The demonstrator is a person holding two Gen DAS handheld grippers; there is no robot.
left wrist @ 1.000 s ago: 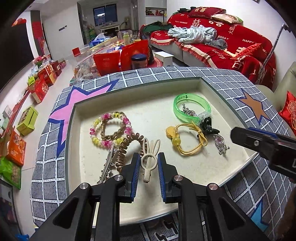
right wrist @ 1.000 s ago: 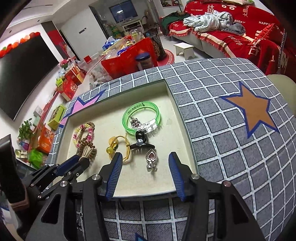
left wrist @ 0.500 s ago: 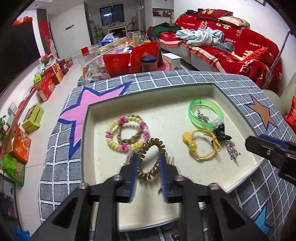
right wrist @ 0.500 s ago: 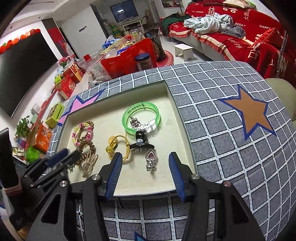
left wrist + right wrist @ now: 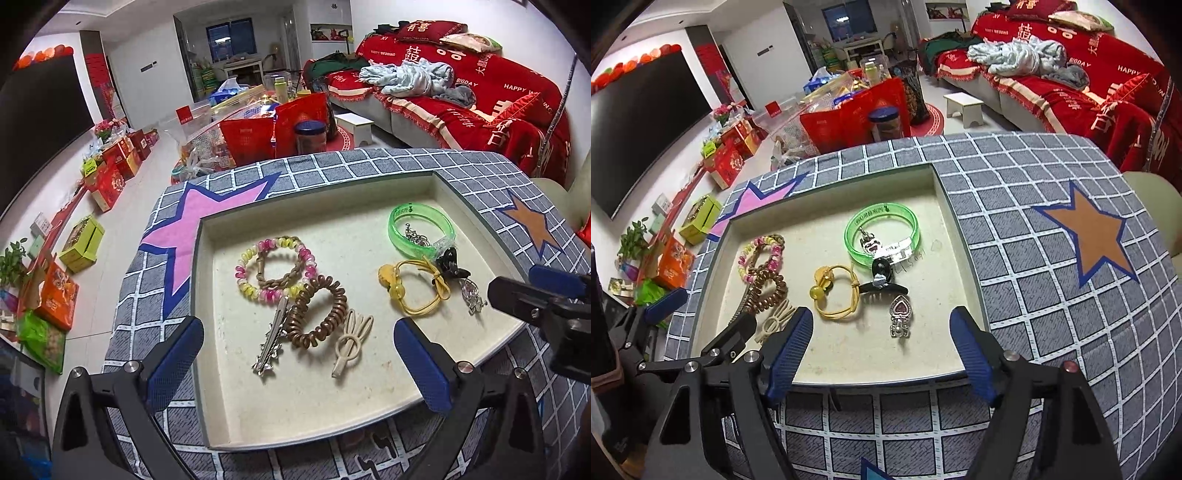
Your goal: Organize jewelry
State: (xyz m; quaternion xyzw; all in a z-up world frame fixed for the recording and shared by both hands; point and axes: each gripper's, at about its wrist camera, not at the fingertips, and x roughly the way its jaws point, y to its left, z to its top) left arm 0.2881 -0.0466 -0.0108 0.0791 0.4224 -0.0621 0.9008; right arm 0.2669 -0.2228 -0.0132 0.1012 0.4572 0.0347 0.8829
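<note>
Tray (image 5: 207,280) floor matt, cream, faintly stained; cloth (image 5: 369,162) woven, gridded grey. Bangle (image 5: 420,234) glossy translucent green plastic. Coil hair tie (image 5: 318,318) shiny brown plastic. Hair clip (image 5: 271,341) bright metal. Bunny clip (image 5: 350,341) matt cream plastic. Heart pendant (image 5: 900,315) polished metal

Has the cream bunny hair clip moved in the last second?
Yes. The cream bunny hair clip now lies free in the tray, right of the brown coil hair tie; the left gripper, earlier closed around it, is open.
</note>
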